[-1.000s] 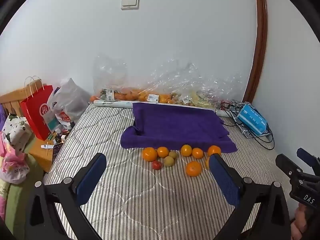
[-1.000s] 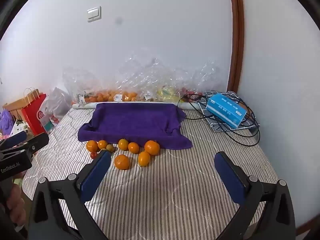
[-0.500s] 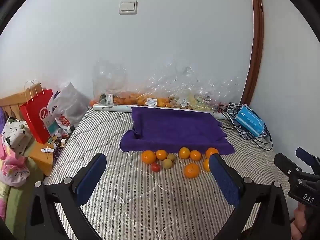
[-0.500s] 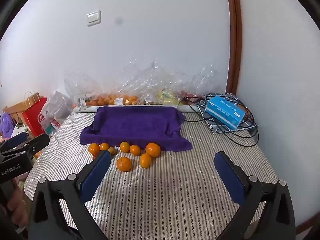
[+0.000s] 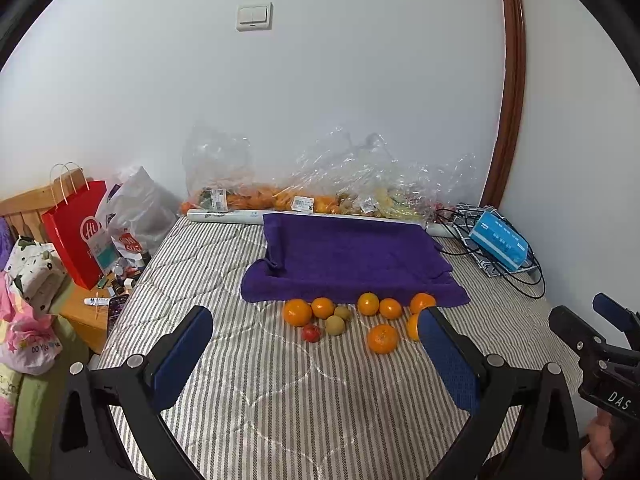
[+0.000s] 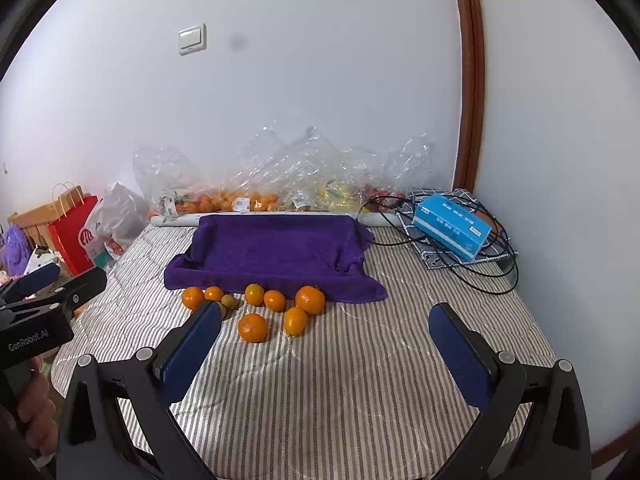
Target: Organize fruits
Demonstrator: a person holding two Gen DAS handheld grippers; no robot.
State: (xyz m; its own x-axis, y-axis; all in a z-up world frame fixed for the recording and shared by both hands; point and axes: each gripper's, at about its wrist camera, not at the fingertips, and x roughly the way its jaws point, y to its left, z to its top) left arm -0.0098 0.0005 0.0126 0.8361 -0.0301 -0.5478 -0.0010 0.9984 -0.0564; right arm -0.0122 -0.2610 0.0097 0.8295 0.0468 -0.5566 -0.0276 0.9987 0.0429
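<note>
Hovering above a striped mattress (image 5: pixel 280 400), both grippers are spread wide and hold nothing. The left gripper (image 5: pixel 316 348) points at a cluster of fruit lying on the mattress just in front of a purple towel (image 5: pixel 352 256). The right gripper (image 6: pixel 324 340) faces the same cluster from further right; in its view the left one shows at the left edge with part of a hand (image 6: pixel 36 420) below it.

The fruit is loose and well apart from either gripper. Several oranges (image 5: pixel 297 312) sit in a rough row along the towel's near edge, with one more orange (image 5: pixel 383 338) lying closer to the camera. Two small greenish fruits (image 5: pixel 335 325) lie side by side among them, and a little red fruit (image 5: pixel 311 333) rests just in front of the leftmost orange. The towel is draped so that its sides stand up and its middle is bare.

Behind it, against the wall, clear plastic bags (image 5: pixel 320 184) hold more produce. A blue box (image 5: pixel 498 244) sits on coiled cables at the far right corner, and a red paper bag (image 5: pixel 76 232) stands beside the bed on the left.
</note>
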